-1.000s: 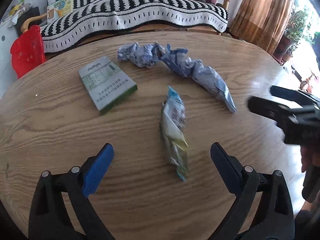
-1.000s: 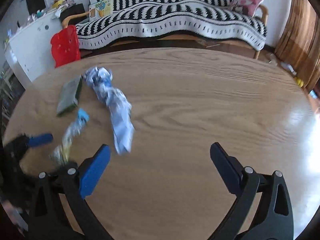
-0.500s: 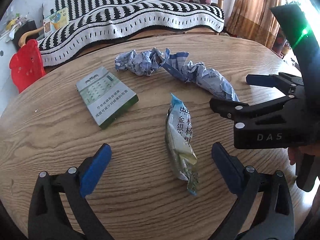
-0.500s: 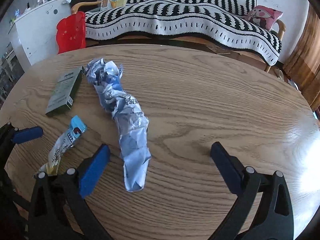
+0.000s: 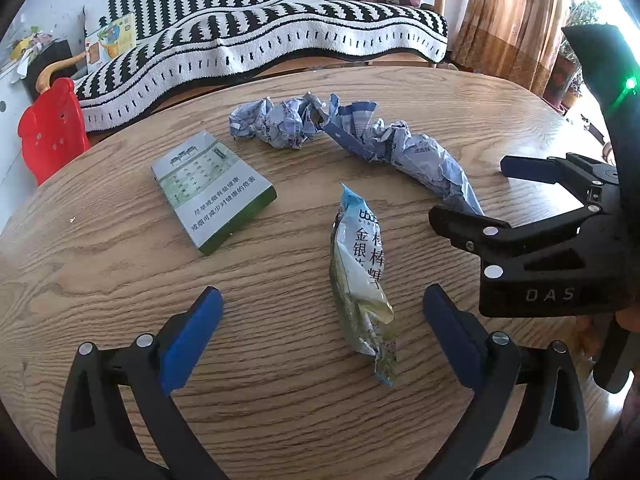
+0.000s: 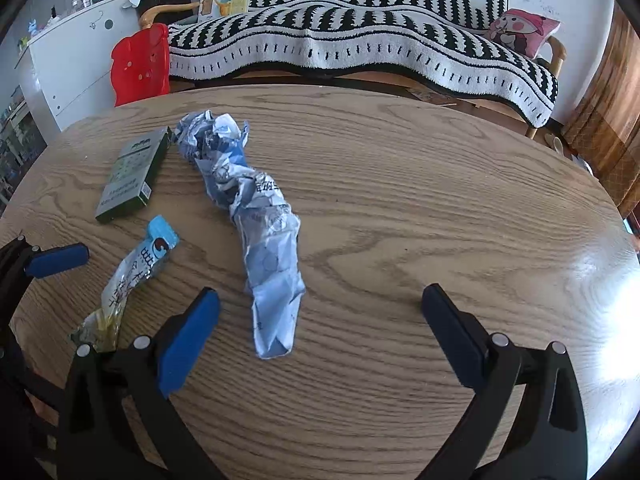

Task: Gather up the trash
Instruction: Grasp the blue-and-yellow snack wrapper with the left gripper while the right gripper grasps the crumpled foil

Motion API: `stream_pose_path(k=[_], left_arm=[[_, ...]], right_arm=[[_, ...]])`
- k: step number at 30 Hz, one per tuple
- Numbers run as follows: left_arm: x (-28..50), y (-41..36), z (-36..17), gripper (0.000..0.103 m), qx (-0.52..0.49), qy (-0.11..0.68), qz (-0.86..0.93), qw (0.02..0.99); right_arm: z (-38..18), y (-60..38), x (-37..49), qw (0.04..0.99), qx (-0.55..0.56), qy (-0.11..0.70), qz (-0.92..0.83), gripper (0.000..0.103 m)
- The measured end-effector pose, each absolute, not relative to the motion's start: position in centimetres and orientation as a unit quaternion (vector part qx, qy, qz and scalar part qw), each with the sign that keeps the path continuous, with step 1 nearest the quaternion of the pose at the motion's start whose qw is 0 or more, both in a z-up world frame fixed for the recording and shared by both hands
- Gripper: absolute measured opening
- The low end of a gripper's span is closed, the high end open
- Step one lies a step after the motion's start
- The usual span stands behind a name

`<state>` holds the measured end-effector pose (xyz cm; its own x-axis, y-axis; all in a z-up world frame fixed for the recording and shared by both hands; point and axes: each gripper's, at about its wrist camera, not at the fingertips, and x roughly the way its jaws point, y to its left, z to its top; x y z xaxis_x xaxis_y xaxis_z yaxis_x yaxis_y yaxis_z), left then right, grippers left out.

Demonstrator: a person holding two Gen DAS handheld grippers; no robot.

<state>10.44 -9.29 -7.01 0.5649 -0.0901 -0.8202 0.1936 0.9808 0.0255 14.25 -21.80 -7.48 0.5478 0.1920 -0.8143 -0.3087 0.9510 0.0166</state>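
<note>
A crumpled blue-and-white wrapper [image 5: 360, 136] [image 6: 256, 216] lies across the round wooden table [image 5: 120, 280]. A small snack packet [image 5: 360, 276] [image 6: 132, 276] lies nearer me. A green-and-grey flat box [image 5: 212, 188] [image 6: 132, 172] lies to the left. My left gripper [image 5: 320, 332] is open and empty, with the snack packet's near end between its fingers. My right gripper [image 6: 320, 332] is open and empty, with the crumpled wrapper's near end between its fingers; it also shows at the right of the left wrist view [image 5: 492, 192].
A sofa with a black-and-white striped cover [image 6: 360, 40] stands behind the table. A red plastic chair [image 6: 140, 64] stands at the back left by a white cabinet [image 6: 76, 52]. Brown curtains [image 5: 516, 20] hang at the right.
Both grippers have moved forward over the table toward the trash. The right gripper has swung left, so the crumpled wrapper now lies between its fingers. Both stay open.
</note>
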Motion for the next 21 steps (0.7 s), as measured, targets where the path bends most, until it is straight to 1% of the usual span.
stream_pose_path(k=[4,6,7,8,9,10,11,12,13,14,21], left_arm=[[10.4,-9.3,-7.0,0.096,0.056,0.46,-0.08,0.882],[10.3,-9.4,-7.0,0.092,0.058,0.459,-0.082,0.883],[10.2,-9.4,-6.8,0.084,0.059,0.456,-0.085,0.884],[10.1,-9.5,-6.6,0.072,0.06,0.453,-0.084,0.886],[10.0,-9.5,-6.5,0.064,0.06,0.45,-0.084,0.887],[9.9,-9.5,-6.3,0.045,0.06,0.448,-0.083,0.888],[9.9,-9.5,-6.2,0.017,0.061,0.447,-0.081,0.889],[9.9,-9.3,-6.1,0.014,0.052,0.45,-0.08,0.888],[9.9,-9.0,-6.0,0.014,0.039,0.452,-0.085,0.887],[9.9,-8.8,-6.0,0.014,0.026,0.456,-0.088,0.885],[9.1,-9.3,-4.8,0.013,0.023,0.449,-0.091,0.889]], right_arm=[[-7.4,-21.7,14.2,0.877,-0.066,0.453,0.145,0.098],[-7.5,-21.6,14.2,0.876,-0.068,0.454,0.15,0.098],[-7.4,-21.6,14.5,0.875,-0.069,0.455,0.15,0.098],[-7.4,-21.5,14.5,0.875,-0.069,0.455,0.149,0.098],[-7.4,-21.5,14.8,0.875,-0.068,0.456,0.148,0.098],[-7.4,-21.4,14.9,0.875,-0.068,0.457,0.147,0.096],[-7.3,-21.2,14.8,0.875,-0.068,0.455,0.151,0.091],[-7.0,-20.9,14.7,0.876,-0.071,0.449,0.159,0.062],[-6.5,-20.7,14.6,0.877,-0.073,0.445,0.164,0.018],[-6.2,-20.4,14.4,0.873,-0.068,0.45,0.176,0.02],[-4.9,-19.3,12.5,0.875,-0.062,0.441,0.189,0.019]])
